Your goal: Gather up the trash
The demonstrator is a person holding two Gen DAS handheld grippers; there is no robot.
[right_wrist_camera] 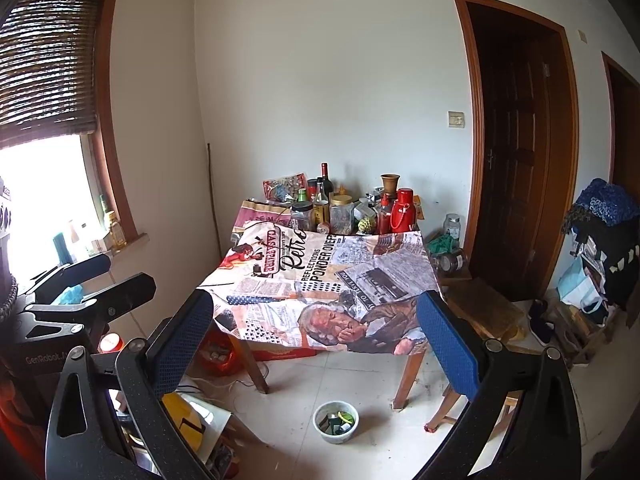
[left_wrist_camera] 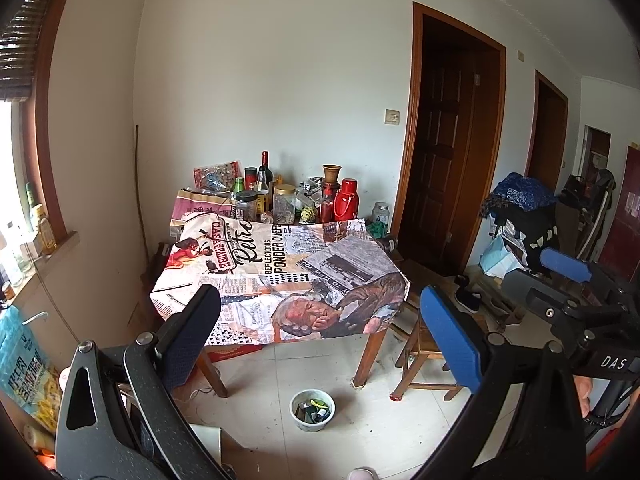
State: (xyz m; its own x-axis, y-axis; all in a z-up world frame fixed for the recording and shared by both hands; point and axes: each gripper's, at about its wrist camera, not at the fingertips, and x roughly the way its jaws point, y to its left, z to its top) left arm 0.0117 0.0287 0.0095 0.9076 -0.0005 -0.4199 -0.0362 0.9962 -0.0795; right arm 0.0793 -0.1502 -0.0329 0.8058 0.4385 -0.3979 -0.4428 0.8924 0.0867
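Observation:
A small white bowl (left_wrist_camera: 312, 409) holding bits of trash stands on the tiled floor in front of the table; it also shows in the right wrist view (right_wrist_camera: 335, 421). My left gripper (left_wrist_camera: 320, 312) is open and empty, held well above and back from the bowl. My right gripper (right_wrist_camera: 316, 320) is open and empty too, at about the same height. The right gripper shows at the right edge of the left wrist view (left_wrist_camera: 560, 276), and the left gripper shows at the left of the right wrist view (right_wrist_camera: 88, 280).
A table (left_wrist_camera: 280, 272) with a newspaper-print cloth stands ahead, with bottles, jars and a red thermos (left_wrist_camera: 346, 200) at its back. A wooden stool (left_wrist_camera: 424, 356) stands right of it. Clutter lies on the floor at left (right_wrist_camera: 200, 420) and right (right_wrist_camera: 560, 320). Dark doors (left_wrist_camera: 452, 152) are on the right wall.

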